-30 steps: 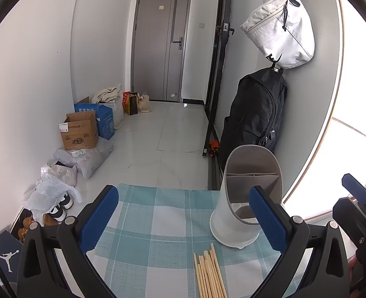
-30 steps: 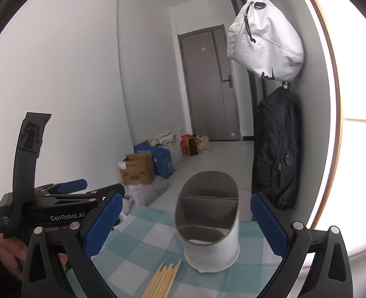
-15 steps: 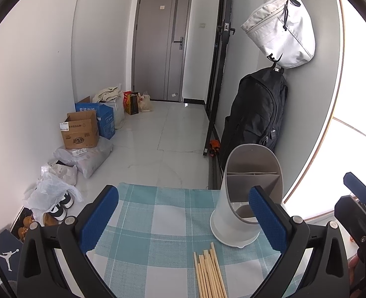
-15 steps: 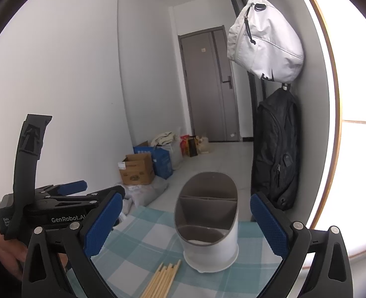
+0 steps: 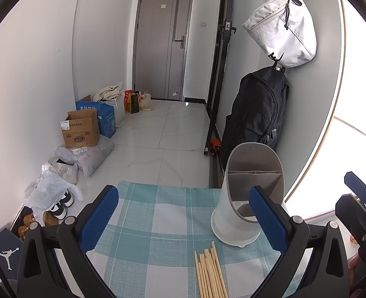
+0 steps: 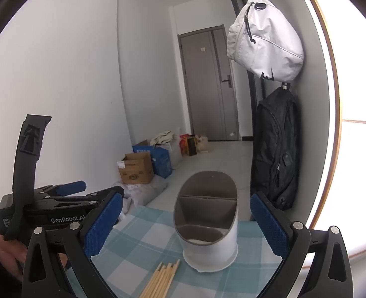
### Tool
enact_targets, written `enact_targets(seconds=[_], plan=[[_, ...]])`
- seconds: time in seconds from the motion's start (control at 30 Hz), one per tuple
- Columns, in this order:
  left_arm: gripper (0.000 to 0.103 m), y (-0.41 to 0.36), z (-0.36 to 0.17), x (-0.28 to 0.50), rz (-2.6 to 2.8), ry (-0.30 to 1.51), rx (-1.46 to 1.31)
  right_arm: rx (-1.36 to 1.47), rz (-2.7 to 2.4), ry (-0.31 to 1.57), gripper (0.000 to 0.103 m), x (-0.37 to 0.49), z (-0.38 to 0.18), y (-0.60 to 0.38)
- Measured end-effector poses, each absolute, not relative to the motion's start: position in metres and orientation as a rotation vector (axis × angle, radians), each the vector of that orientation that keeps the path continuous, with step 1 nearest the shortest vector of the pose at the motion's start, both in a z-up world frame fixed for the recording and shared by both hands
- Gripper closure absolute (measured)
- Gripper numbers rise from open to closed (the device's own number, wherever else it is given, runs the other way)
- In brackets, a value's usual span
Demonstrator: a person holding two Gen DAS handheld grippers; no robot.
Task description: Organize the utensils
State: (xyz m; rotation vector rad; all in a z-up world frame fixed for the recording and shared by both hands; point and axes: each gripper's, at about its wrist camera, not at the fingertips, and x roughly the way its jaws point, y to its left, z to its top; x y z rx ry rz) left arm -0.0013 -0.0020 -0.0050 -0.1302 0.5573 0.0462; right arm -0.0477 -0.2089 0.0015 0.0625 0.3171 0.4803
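Views compared. The left wrist view alone shows the floor at the table's left: white plastic bags (image 5: 51, 193), pairs of shoes (image 5: 58, 204) and a dark mat with a white jumping-figure logo (image 5: 5, 254). The right wrist view alone shows the left gripper (image 6: 70, 193) from the side, lettered "GenRobot.AI", with the person's left hand (image 6: 5, 250) at its grip. The left wrist view catches only a blue-tipped edge of the right gripper (image 5: 359, 198) at far right.

Containers. White oval plastic utensil holder with grey inner dividers (image 6: 209, 221): upright on the teal-and-white checked tablecloth (image 5: 158, 223), slanted mouth facing the cameras; the visible compartments hold nothing. Brown open cardboard box (image 5: 80, 132) and blue printed carton (image 5: 106, 121): on the floor by the left wall, contents not discernible. White sling bag (image 6: 265, 47) and black backpack (image 6: 277, 154): hanging on the right wall.

Task item. Bundle of pale wooden chopsticks (image 5: 209, 273): lying flat on the cloth, just before the holder's base, apart from it.

Grippers. Both held level above the near table edge, pointing toward the holder. Jaws of each spread wide, blue pads grasping nothing.
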Motion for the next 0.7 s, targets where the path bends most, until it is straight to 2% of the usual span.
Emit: enact_targets(seconds=[0.7], plan=[[0.001, -0.0033, -0.0077, -0.0001, 0.052, 0.573, -0.131, 0.061, 0.477, 0.329, 0.000, -0.0460, 0.0001, -0.2087]])
